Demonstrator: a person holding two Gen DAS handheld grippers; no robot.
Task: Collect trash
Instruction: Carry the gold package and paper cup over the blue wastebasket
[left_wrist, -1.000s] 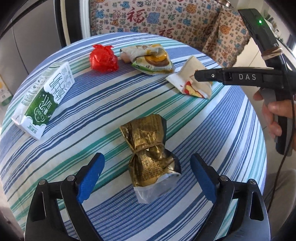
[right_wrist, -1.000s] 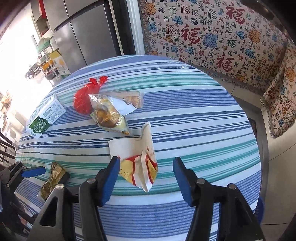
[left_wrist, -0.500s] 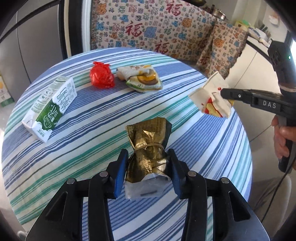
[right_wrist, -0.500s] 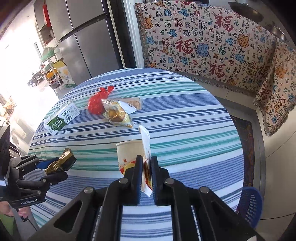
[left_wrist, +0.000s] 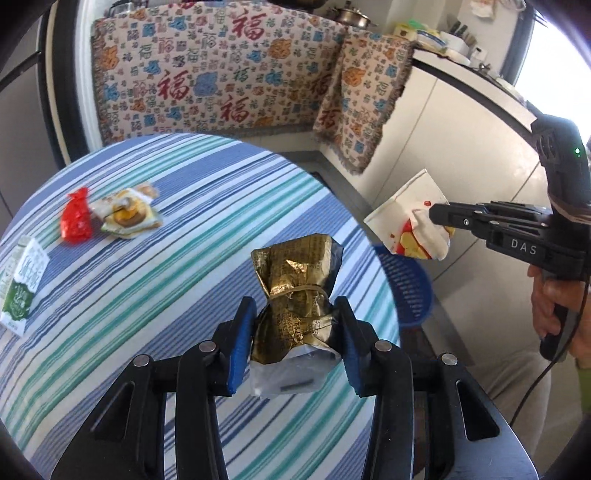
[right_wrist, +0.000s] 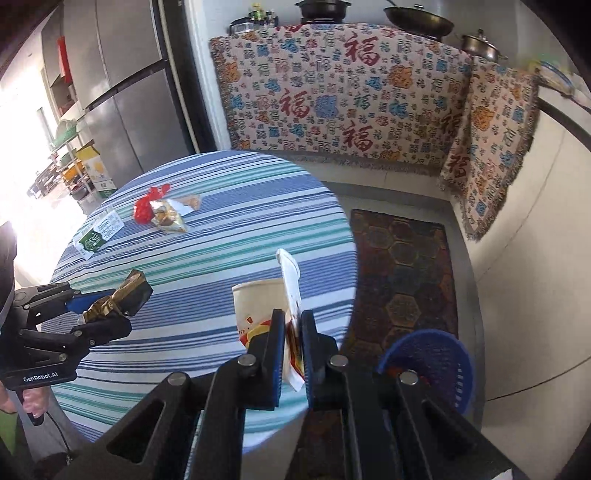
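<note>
"DAS" in pale capitals on the black body of the right gripper (left_wrist: 439, 218), left wrist view. "GenRobot.AI" in white on the black body of the left gripper (right_wrist: 101, 308), right wrist view. Large red "福" characters repeat across the patterned blanket (right_wrist: 343, 99); print on the gold wrapper (left_wrist: 295, 295), milk carton (left_wrist: 22, 288) and paper cup (right_wrist: 258, 306) too small to read.
</note>
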